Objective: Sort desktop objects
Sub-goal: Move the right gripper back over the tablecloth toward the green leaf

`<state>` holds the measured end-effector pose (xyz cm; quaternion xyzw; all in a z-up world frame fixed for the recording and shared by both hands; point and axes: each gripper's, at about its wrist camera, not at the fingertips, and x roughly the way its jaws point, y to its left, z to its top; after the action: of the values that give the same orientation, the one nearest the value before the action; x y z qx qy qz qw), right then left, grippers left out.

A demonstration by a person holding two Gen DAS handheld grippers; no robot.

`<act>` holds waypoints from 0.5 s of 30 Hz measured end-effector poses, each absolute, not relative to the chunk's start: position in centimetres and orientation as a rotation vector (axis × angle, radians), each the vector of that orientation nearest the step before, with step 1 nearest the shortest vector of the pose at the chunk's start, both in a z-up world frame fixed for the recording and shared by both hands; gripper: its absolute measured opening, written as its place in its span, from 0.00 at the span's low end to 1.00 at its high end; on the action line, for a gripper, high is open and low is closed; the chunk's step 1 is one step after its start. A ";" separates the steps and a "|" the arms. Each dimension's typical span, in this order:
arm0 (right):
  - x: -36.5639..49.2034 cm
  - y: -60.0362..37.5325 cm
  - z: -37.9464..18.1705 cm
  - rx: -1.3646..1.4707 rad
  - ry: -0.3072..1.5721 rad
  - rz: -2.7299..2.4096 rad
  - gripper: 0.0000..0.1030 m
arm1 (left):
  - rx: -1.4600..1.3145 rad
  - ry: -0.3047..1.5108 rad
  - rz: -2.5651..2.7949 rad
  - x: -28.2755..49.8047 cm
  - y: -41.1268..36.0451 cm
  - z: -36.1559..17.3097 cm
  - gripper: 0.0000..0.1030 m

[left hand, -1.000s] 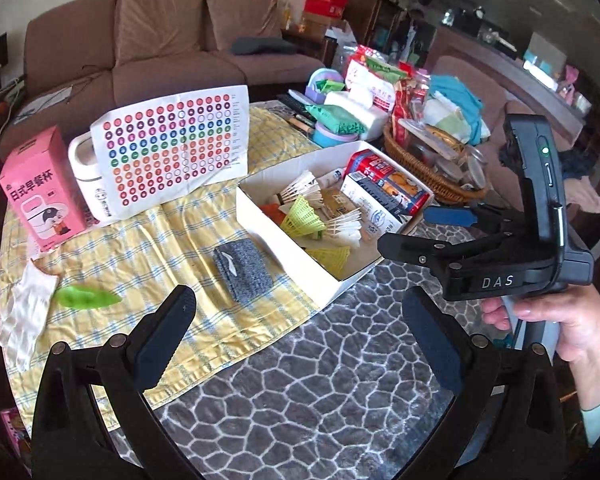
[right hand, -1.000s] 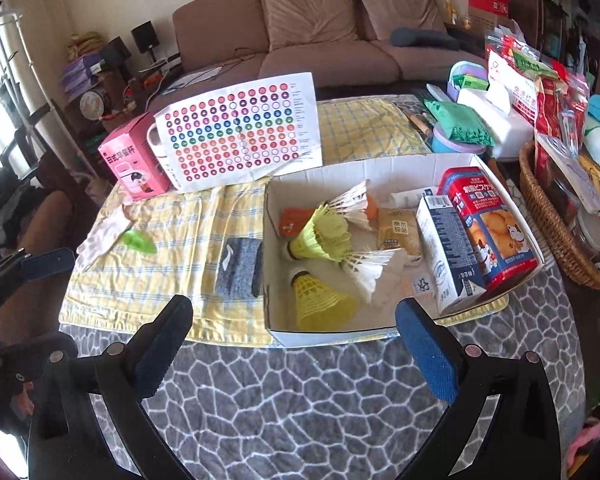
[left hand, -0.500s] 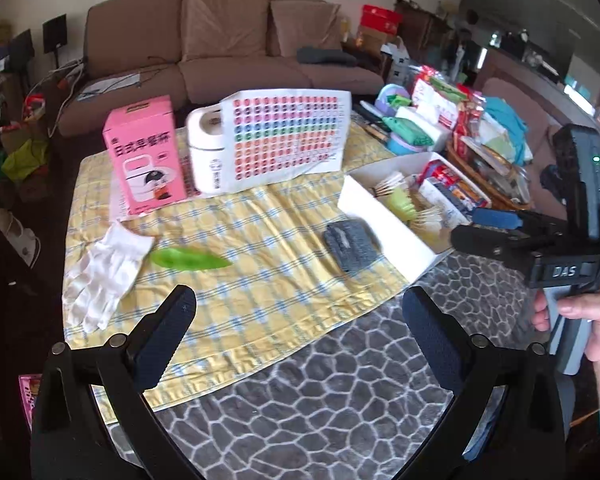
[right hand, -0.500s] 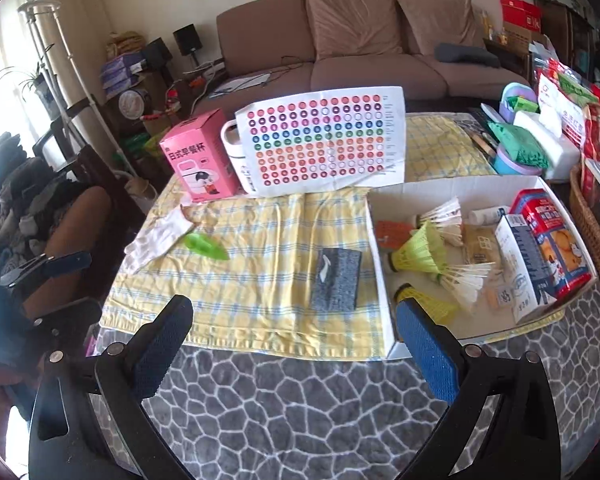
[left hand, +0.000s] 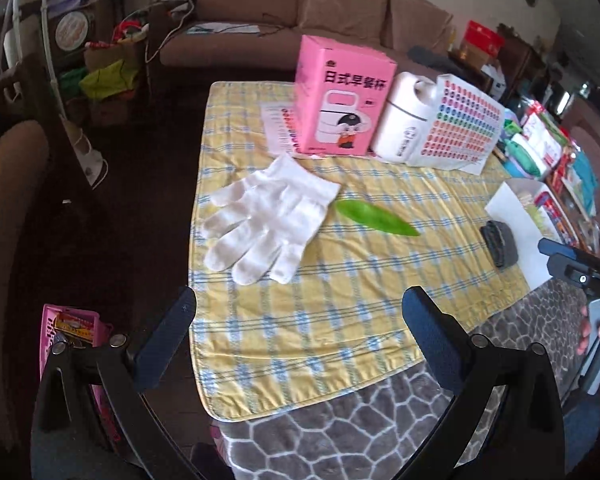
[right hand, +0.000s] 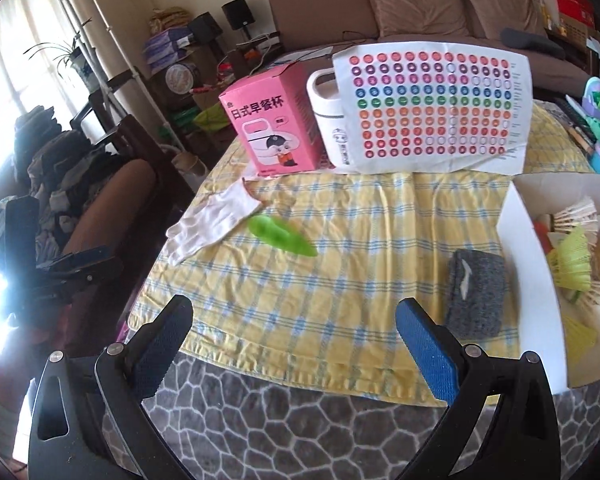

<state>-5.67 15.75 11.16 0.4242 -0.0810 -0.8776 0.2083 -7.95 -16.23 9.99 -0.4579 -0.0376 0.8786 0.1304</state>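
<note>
left wrist | left gripper [left hand: 300, 332] jaws apart, empty | white glove [left hand: 266, 220] at 12, green pod [left hand: 374, 218] at 1 | right gripper [right hand: 294, 338] jaws apart, empty

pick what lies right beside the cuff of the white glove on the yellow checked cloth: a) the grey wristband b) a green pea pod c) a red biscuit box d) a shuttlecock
b: the green pea pod lies with one end at the cuff of the white glove on the yellow checked cloth, while the grey wristband lies far off by the white box.
</note>
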 end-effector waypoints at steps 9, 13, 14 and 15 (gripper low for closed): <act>-10.4 10.7 8.5 1.175 -0.118 -2.375 0.99 | -1.373 -0.144 2.524 -10.8 -17.4 6.5 1.00; -12.7 8.6 7.1 1.169 0.035 -2.341 0.92 | -1.380 -0.110 2.503 -11.7 -16.5 5.2 1.00; -13.3 8.0 6.6 1.173 0.082 -2.324 0.91 | -1.386 -0.107 2.495 -11.9 -16.4 4.9 1.00; -14.0 7.4 6.2 1.180 0.133 -2.308 0.87 | -1.394 -0.106 2.481 -12.1 -16.2 4.6 1.00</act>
<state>-13.98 7.42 6.16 0.4378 0.0492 -0.8563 0.2695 -12.10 -16.18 4.61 -0.4843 -0.0369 0.8618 0.1464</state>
